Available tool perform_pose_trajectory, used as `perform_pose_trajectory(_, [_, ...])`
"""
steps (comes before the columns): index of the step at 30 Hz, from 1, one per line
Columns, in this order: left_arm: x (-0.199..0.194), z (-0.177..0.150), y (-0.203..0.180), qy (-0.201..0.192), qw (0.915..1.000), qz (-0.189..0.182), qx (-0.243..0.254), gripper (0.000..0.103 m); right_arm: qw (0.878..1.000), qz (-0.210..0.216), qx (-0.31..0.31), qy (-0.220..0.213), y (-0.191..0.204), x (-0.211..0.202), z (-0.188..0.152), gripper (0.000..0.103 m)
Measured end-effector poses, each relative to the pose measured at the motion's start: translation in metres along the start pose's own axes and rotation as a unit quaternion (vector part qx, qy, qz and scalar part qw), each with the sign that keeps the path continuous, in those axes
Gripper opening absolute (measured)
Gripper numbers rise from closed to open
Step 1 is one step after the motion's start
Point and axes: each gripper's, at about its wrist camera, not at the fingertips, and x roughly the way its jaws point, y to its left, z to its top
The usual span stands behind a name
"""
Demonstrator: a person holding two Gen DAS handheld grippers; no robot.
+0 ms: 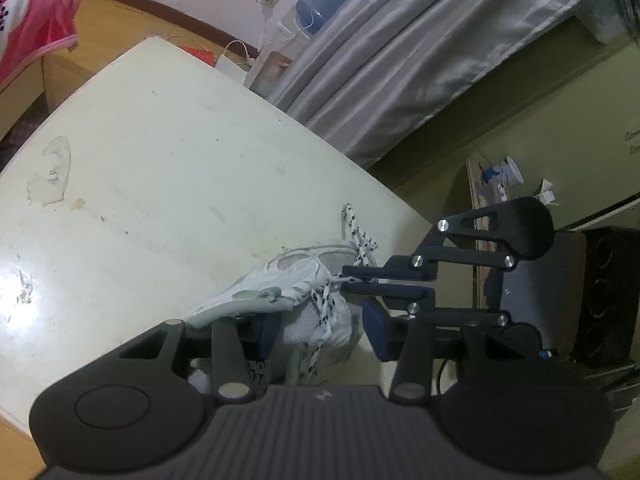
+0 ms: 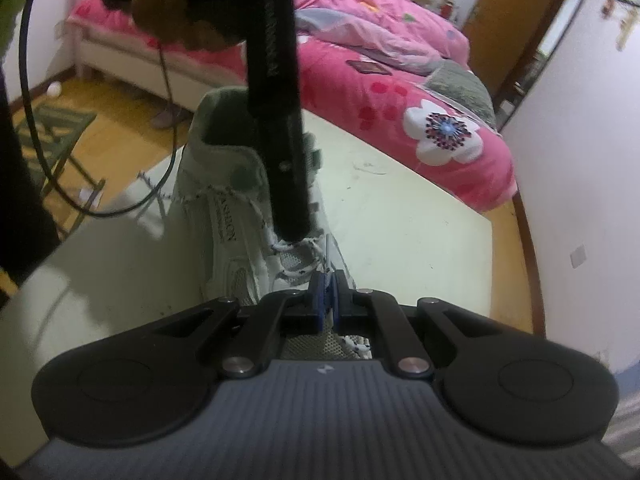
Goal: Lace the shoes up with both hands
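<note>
On the table [image 1: 160, 140], near its right-hand edge in the left wrist view, lay one white shoe [image 1: 296, 280]. Its long axis ran away from the left camera: collar and tongue label nearest the lens, toe up and to the right. From the right wrist the same axis was reversed, with the heel far and high in the frame and the toe tucked under that camera.

One speckled lace [image 1: 326, 304] crossed the upper. A loose length of it trailed past the toe onto the tabletop – a stretch only the left view showed.

Two grippers were at work. The left gripper [image 1: 324, 332] stood part-open astride the laced upper, one pad against the shoe's side and the other close by the opposite side. Whether both pads pressed on it I could not tell. The right gripper [image 2: 326, 300] was clamped tight, blue pads together, with a strand of the lace running in between its fingers at the toe end.

Only the right view showed a hand [image 2: 180, 12] – one, holding the left gripper's handle high up, the tool reaching down as a dark bar onto the laces. That view also took in a pink bed [image 2: 400, 80] behind the table. The left view had grey curtains [image 1: 400, 60] instead.
</note>
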Motion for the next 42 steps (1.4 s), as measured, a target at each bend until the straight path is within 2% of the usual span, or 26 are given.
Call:
perform_pose_trajectory(20, [0.002, 0.002, 0.003, -0.011, 0.9998, -0.014, 0.000, 0.044, 0.997, 0.025, -0.070, 0.017, -0.005, 0.013, 0.009, 0.003])
perform_pose_trajectory(24, [0.002, 0.000, 0.003, -0.015, 0.9998, -0.015, 0.001, 0.044, 0.997, 0.030, -0.063, 0.020, -0.006, 0.014, 0.010, 0.003])
perform_pose_trajectory(28, [0.001, -0.003, 0.008, -0.026, 0.9996, -0.009, 0.002, 0.027, 0.998, 0.030, -0.057, 0.019, -0.006, 0.014, 0.010, 0.003])
perform_pose_trajectory(30, [0.000, -0.004, 0.013, -0.026, 0.9995, -0.013, -0.006, 0.024, 0.998, 0.029, -0.052, 0.017, -0.006, 0.015, 0.010, 0.003])
perform_pose_trajectory(36, [-0.004, -0.003, 0.024, -0.026, 0.9978, -0.029, -0.053, 0.025, 0.999, 0.030, -0.031, 0.012, -0.009, 0.016, 0.009, 0.003])
perform_pose_trajectory(40, [-0.012, -0.009, 0.033, -0.033, 0.9949, -0.035, -0.089, 0.038, 0.999, 0.030, -0.033, 0.011, -0.009, 0.016, 0.009, 0.003])
perform_pose_trajectory(42, [-0.016, -0.011, 0.037, -0.038, 0.9937, -0.034, -0.100, 0.038, 0.999, 0.030, -0.032, 0.010, -0.009, 0.015, 0.009, 0.003])
